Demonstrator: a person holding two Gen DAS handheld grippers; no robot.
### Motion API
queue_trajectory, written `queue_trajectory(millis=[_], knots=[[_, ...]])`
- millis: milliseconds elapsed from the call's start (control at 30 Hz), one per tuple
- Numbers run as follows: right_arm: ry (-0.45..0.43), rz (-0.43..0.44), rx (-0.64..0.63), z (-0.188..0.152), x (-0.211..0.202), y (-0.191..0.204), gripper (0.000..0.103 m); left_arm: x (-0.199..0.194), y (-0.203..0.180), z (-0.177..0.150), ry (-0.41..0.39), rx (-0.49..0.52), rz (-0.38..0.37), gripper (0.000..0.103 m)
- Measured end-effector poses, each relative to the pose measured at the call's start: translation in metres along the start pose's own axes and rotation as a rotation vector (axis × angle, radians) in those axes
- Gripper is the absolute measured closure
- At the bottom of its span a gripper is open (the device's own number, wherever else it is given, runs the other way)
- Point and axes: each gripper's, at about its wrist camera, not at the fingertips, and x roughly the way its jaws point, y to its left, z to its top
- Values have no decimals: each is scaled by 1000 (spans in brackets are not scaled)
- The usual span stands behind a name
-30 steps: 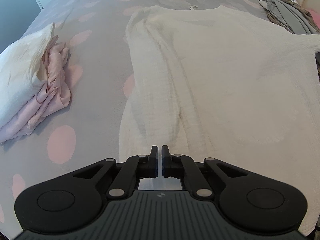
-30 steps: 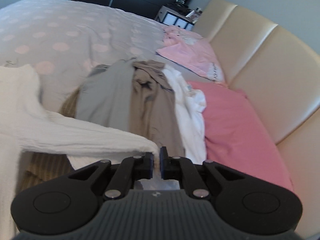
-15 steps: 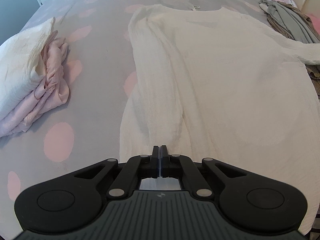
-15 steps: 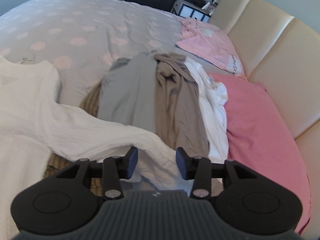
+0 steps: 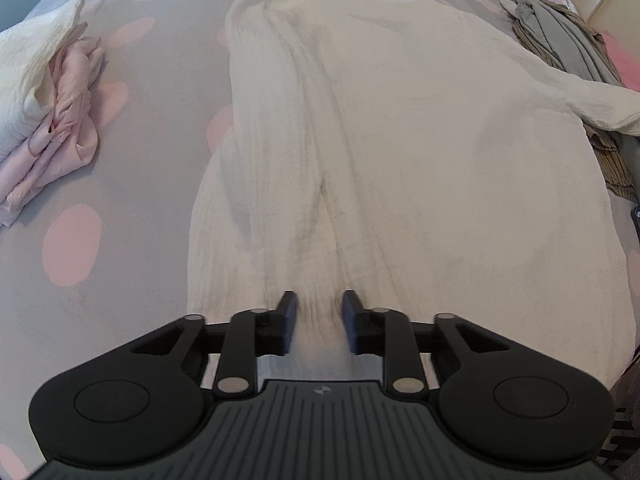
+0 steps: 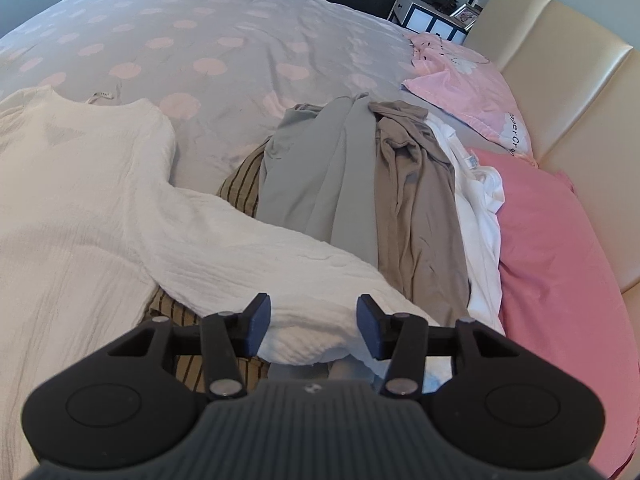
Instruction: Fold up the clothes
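Note:
A white crinkled long-sleeved top (image 5: 420, 152) lies flat on the grey bedspread with pink dots (image 5: 132, 184). Its left sleeve is folded in along the body (image 5: 280, 168). My left gripper (image 5: 319, 316) is open over the end of that sleeve near the hem. The top's other sleeve (image 6: 256, 256) stretches right over a pile of clothes. My right gripper (image 6: 314, 322) is open, with the sleeve's cuff (image 6: 316, 336) lying between its fingers.
A pile of unfolded clothes (image 6: 360, 184), grey, taupe, striped and white, lies right of the top. A stack of folded white and pink clothes (image 5: 44, 92) sits at the left. Pink pillows (image 6: 560, 260) and a cream headboard (image 6: 580, 92) are at the right.
Both grippers have opened. The right one let go of the sleeve cuff, which now rests on the pile. The left one let go of the folded sleeve end.

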Motion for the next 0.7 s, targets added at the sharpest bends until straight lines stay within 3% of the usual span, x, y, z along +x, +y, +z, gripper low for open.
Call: queue_trajectory(millis=[167,300,500,700], knots=[[9,7,-18,-2,3,4,49,-20,14,10,-66,-44,25,103],[16,13,-30,-2,6,8,49,-53,43,20,-165,-153,48,103],[28,22,-62,1,13,21,48,-88,104,32,-294,-328,125,103],[48,25,-87,5,22,34,48,-96,153,42,-341,-445,231,103]])
